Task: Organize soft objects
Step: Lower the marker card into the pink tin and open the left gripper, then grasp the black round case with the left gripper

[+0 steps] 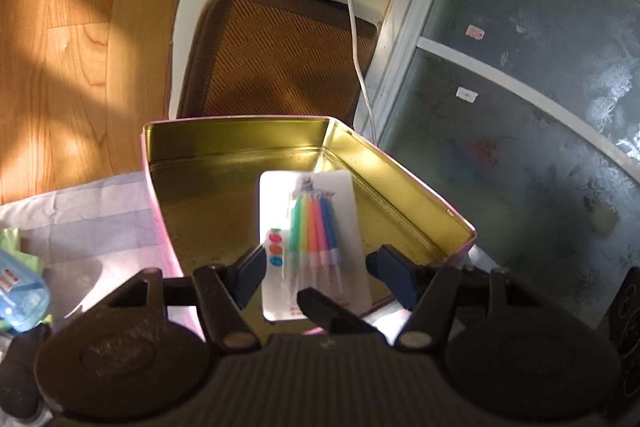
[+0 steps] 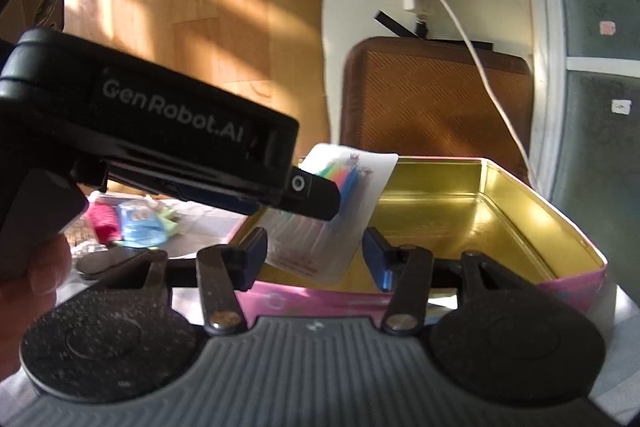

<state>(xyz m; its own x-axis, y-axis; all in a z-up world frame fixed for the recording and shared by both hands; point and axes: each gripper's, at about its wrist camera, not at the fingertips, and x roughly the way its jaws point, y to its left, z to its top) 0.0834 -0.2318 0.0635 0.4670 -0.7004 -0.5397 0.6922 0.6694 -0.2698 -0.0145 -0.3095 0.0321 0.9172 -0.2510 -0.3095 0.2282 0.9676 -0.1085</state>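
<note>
Inside, the gold-lined tin contained only a candle pack, tilted, pinched by the left hand-held gripper; the right hand-held gripper gaped empty.

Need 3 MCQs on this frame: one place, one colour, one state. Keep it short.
1. Where is the candle pack?
A. On the woven mat
B. At the tin's opening
C. On the wood floor

2. What colour is the tin's inside?
A. Gold
B. Blue
C. White

3. How is the right claw?
A. Shut on the pack
B. Shut on a cloth
C. Open, holding nothing

Key:
1. B: the left wrist view shows the candle pack against the inside of the tin.
2. A: the tin's inner walls and floor shine gold, and only its outside is pink.
3. C: the right claw has its fingers wide apart, with nothing gripped between them.
</note>
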